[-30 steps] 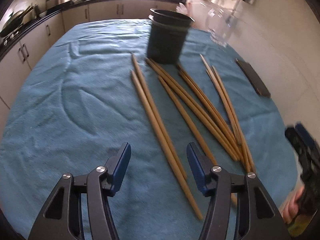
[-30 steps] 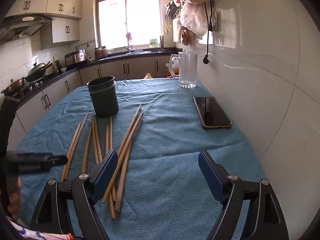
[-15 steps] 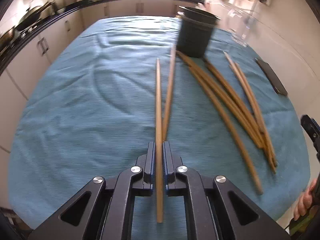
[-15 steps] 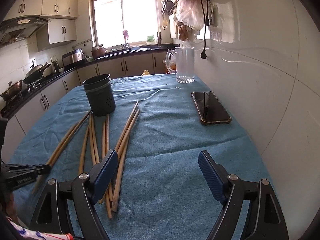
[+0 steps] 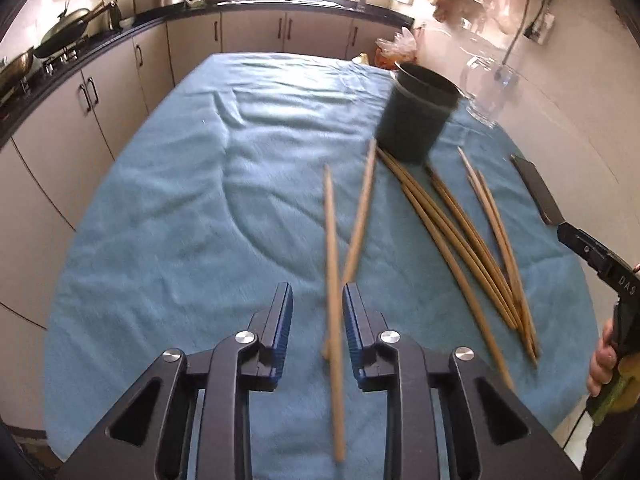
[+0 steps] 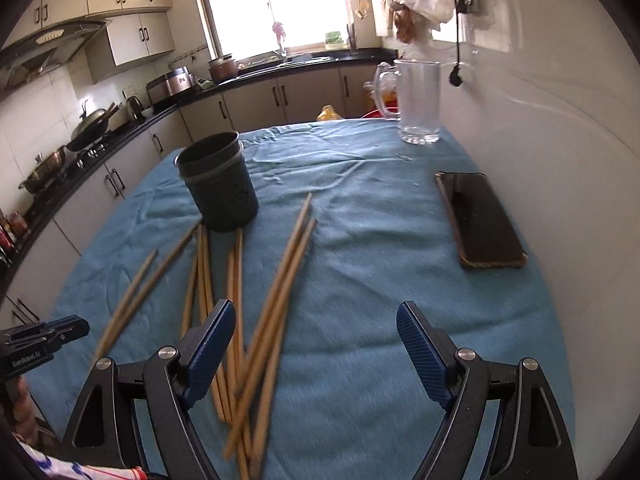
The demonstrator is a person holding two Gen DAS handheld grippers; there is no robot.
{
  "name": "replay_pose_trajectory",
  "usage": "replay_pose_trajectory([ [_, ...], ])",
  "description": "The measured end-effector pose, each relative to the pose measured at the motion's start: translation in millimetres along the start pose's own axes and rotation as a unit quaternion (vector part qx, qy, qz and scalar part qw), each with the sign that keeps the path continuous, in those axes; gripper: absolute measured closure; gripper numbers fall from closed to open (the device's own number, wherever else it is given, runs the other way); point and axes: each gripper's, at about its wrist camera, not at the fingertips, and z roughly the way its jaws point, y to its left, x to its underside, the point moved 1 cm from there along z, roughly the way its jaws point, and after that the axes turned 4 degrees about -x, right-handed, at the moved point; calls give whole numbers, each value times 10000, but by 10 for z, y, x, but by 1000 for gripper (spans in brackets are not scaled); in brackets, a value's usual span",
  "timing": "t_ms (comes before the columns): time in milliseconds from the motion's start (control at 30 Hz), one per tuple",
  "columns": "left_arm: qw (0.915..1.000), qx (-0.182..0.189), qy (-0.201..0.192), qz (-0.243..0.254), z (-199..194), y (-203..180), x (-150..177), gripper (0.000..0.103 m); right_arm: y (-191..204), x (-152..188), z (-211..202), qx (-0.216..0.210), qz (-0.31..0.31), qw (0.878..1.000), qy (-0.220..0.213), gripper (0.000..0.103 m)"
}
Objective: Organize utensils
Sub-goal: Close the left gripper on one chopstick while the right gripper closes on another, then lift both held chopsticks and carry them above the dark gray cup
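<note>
Several wooden chopsticks [image 5: 460, 232] lie fanned on the blue cloth in front of a dark round holder [image 5: 416, 116]. My left gripper [image 5: 316, 312] has its jaws opening. One chopstick [image 5: 331, 264] runs between them, close to the right pad with a gap on its left. A second chopstick [image 5: 362, 208] crosses behind it. In the right wrist view the holder [image 6: 218, 184] stands upright at the left. My right gripper [image 6: 310, 344] is wide open above the near ends of the chopstick bundle [image 6: 264, 312], holding nothing. The left gripper's tip [image 6: 44, 340] shows at the left edge.
A dark phone [image 6: 478, 220] lies on the blue cloth [image 6: 360, 184] near the white wall on the right. A clear glass pitcher [image 6: 418, 100] stands at the far right corner. Kitchen counters with pots run along the left and the back. A hand [image 5: 604, 364] holds the right gripper.
My left gripper closed on one chopstick half a second ago and its jaws have since parted, the stick still between them. The right gripper slid sideways over the bundle, still wide open.
</note>
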Motion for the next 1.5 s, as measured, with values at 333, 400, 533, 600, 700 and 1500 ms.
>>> replay_pose_trajectory([
  [333,9986,133,496,145,626,48,-614,79,-112,-645,780,-554,578,9950,593,38],
  [400,9981,162,583,138,739,32,-681,79,-98,-774,980,-528,553,9945,711,38],
  [533,9977,195,630,163,914,-16,-798,79,-57,-893,1349,-378,448,9930,1022,46],
  [600,9974,224,663,177,952,-33,-851,79,-55,-917,1475,-314,442,9922,1125,50],
  [700,9962,382,771,153,1018,-32,-901,79,-64,-946,1649,-328,585,9900,1242,55],
  [1500,9990,366,226,108,518,57,-907,97,6,-1171,883,-177,388,9987,286,97],
])
